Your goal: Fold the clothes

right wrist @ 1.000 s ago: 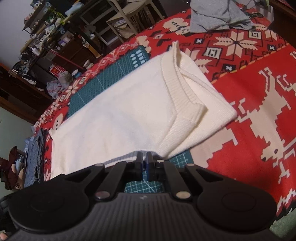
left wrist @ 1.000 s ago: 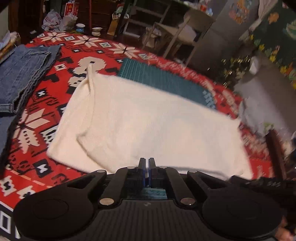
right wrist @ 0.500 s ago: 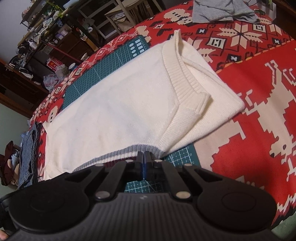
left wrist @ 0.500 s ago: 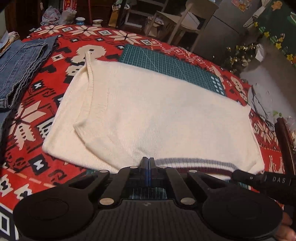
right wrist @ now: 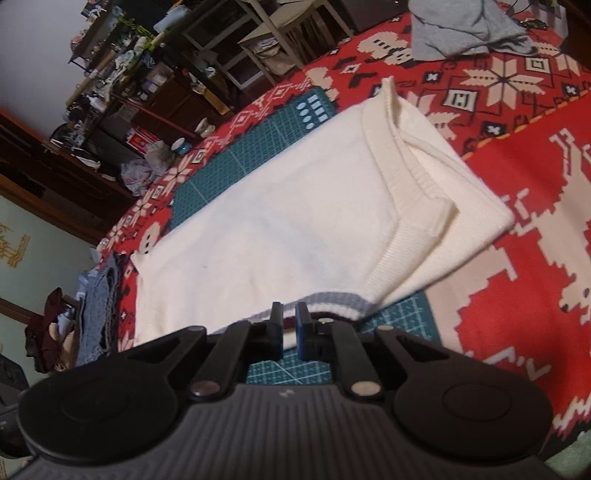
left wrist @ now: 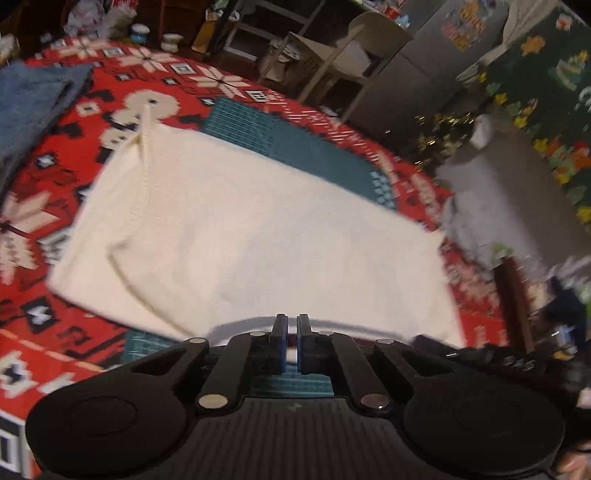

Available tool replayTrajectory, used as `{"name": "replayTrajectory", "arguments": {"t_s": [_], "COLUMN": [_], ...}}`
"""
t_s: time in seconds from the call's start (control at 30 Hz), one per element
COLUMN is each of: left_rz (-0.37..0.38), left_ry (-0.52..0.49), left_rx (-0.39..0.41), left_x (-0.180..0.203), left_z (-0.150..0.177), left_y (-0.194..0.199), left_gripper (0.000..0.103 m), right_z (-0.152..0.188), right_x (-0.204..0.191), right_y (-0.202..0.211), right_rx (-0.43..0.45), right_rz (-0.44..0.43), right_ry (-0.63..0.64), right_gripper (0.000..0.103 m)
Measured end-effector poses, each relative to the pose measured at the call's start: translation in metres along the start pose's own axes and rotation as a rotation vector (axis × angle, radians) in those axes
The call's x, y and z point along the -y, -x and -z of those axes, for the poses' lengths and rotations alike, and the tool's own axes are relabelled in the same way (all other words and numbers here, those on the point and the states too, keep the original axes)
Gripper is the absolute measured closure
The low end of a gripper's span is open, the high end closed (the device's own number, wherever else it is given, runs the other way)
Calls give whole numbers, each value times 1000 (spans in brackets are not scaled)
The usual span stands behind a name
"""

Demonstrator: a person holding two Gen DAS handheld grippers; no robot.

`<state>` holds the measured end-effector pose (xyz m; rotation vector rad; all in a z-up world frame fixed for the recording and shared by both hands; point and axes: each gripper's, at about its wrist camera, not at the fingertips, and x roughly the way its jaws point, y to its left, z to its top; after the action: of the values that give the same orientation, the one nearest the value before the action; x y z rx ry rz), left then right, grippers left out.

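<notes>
A cream knitted sweater (left wrist: 258,240) lies folded flat across a green cutting mat (left wrist: 295,147) on the table. In the right wrist view the sweater (right wrist: 277,229) shows its ribbed neckline at the right and a grey-striped hem (right wrist: 332,299) at the near edge. My left gripper (left wrist: 291,325) sits at the near hem, its fingers a narrow gap apart with white cloth showing in the gap. My right gripper (right wrist: 289,314) is at the striped hem, also slightly open, with cloth showing between the fingers.
A red patterned tablecloth (right wrist: 535,295) covers the table. Folded jeans (left wrist: 29,99) lie at the left and a grey garment (right wrist: 469,29) at the far right. Beyond the table stand a chair (left wrist: 351,48) and cluttered shelves.
Both grippers were shut on the near hem half a second ago; now their fingers stand slightly apart. The left view has swung and blurred, and the hem lies lower on the mat.
</notes>
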<state>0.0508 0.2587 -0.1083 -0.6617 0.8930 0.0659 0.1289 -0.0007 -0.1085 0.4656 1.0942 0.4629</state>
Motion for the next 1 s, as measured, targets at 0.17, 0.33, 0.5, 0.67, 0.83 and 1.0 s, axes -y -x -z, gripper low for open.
{"name": "replayTrajectory", "arguments": {"t_s": [0.17, 0.33, 0.5, 0.67, 0.83, 1.0], "left_rz": [72, 85, 75, 70, 54, 25], "left_ry": [38, 66, 78, 105, 137, 185], "left_rx": [-45, -127, -149, -150, -147, -138], "left_x": [2, 3, 3, -4, -12, -26], "left_z": [-7, -5, -4, -4, -3, -1], "left_y": [-23, -51, -59, -56, -49, -37], "left_gripper": [100, 100, 100, 100, 100, 100], "right_z": [-2, -3, 0, -2, -1, 1], "right_x": [-6, -6, -8, -2, 9, 12], "right_y": [-23, -50, -61, -60, -50, -41], "right_rx": [-29, -80, -117, -103, -79, -57], "right_rz": [-24, -66, -68, -41, -12, 38], "right_ry": [0, -60, -73, -108, -142, -125], "right_gripper": [94, 94, 94, 100, 101, 102]}}
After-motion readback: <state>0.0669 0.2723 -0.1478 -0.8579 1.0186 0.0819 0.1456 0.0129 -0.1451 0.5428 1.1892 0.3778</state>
